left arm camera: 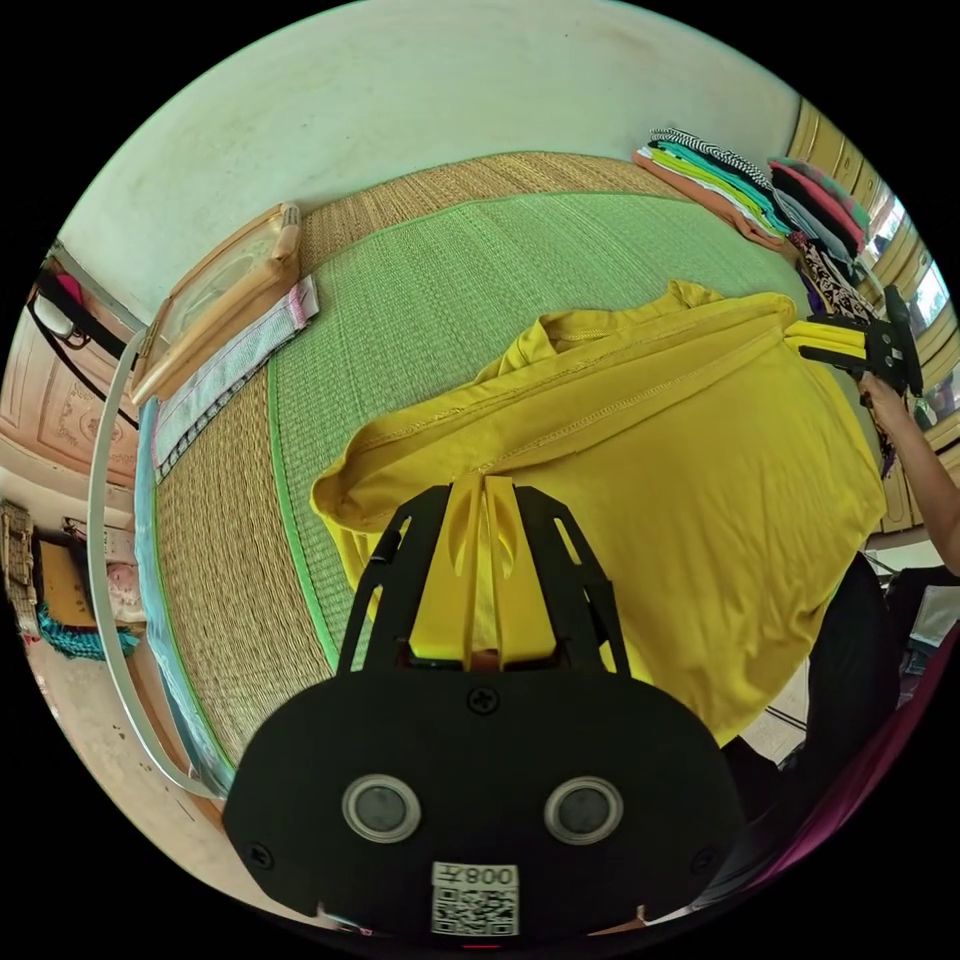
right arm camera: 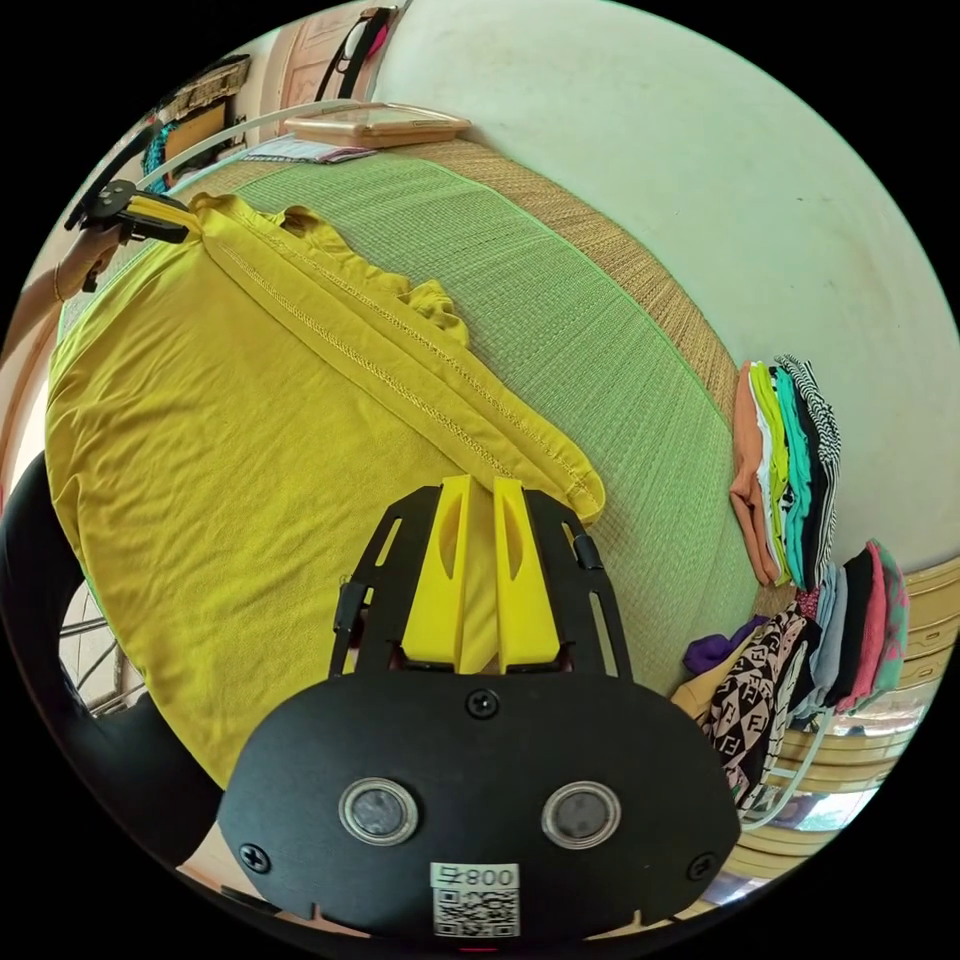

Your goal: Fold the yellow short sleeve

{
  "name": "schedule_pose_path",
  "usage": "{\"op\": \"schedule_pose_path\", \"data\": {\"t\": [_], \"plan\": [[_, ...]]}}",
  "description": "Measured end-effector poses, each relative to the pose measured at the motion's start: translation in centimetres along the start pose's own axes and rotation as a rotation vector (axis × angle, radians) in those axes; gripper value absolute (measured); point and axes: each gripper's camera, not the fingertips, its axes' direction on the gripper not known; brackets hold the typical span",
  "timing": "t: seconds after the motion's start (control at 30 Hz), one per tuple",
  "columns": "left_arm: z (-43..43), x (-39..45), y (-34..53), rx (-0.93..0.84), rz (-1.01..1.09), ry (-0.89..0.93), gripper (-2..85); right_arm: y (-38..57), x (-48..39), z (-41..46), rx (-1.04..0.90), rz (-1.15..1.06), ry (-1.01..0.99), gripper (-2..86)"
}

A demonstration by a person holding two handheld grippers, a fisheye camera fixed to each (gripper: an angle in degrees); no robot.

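The left tool (left arm camera: 487, 490) has its two yellow jaws pressed together on a hemmed edge of the yellow short sleeve (left arm camera: 650, 500). The right tool (right arm camera: 478, 495) is likewise clamped on the hem at the other end of that edge. In each view the opposite tool shows small at the far end of the stretched hem, held in a hand.

The shirt hangs between the two tools, its top edge taut and doubled into a stitched band, the body falling loosely toward the near side over the green woven mat (left arm camera: 450, 290). The cloth looks like soft, thin knit, matte, with fine creases.

Risk, as I judge it: the grip is on a narrow bit of hem, so a tug or uneven lowering could slip the fabric out, or let the loose body bunch up underneath and spoil the fold.

The mat is coarse, ribbed straw with a green border. A stack of folded clothes (right arm camera: 790, 470) sits at its far right.
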Motion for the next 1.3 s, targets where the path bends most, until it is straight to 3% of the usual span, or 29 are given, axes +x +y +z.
{"op": "schedule_pose_path", "data": {"t": [0.23, 0.5, 0.77, 1.3], "plan": [[-0.4, -0.3, -0.3, 0.018, -0.021, 0.026, 0.4, -0.6, -0.9, 0.0, 0.0, -0.006, -0.006, 0.7], [-0.3, -0.5, -0.4, 0.017, -0.025, 0.037, 0.4, -0.6, -2.1, 0.1, -0.019, -0.045, 0.013, 5.5], [-0.4, -1.2, -0.2, 0.021, -0.044, 0.06, 0.4, -1.2, -1.9, 0.2, -0.014, -0.039, 0.037, 4.0], [-1.7, -4.6, -1.4, 0.063, -0.074, 0.082, 0.5, -3.0, 5.9, -2.5, 0.036, 0.076, -0.056, -0.1]]}}
